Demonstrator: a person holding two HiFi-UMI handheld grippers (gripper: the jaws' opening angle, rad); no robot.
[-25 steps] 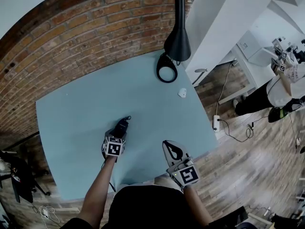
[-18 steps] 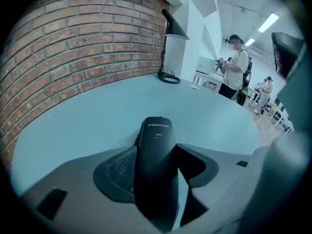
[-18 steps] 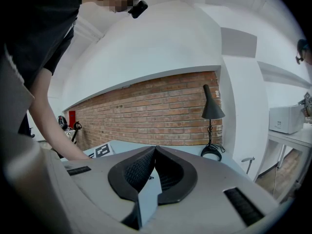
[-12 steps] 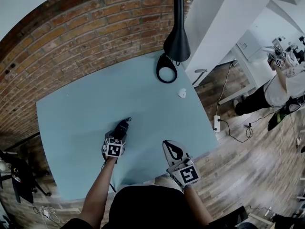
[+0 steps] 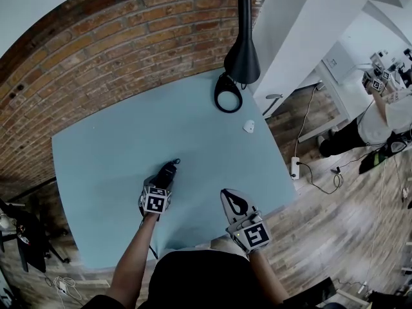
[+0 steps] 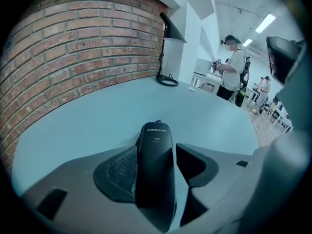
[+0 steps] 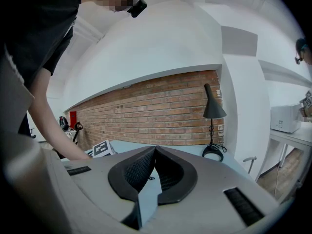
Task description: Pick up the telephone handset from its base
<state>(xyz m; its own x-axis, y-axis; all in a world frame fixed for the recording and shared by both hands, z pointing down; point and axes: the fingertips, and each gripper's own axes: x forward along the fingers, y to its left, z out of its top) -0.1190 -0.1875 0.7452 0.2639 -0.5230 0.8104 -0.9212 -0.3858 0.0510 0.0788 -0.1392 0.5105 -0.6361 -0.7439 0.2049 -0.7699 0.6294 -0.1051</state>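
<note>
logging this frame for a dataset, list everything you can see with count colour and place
table: 1, light blue, centre
handset: 1, black, near side of table, between left gripper's jaws
desk lamp: 1, black, table's far edge
small object: 1, white, on table near lamp
brick wall: 1, red-brown, behind table
power strip: 1, white, on floor right of table
other person: 1, white top, far right
left gripper: 1, grey, jaws apart around handset
right gripper: 1, grey, jaws together, empty
</note>
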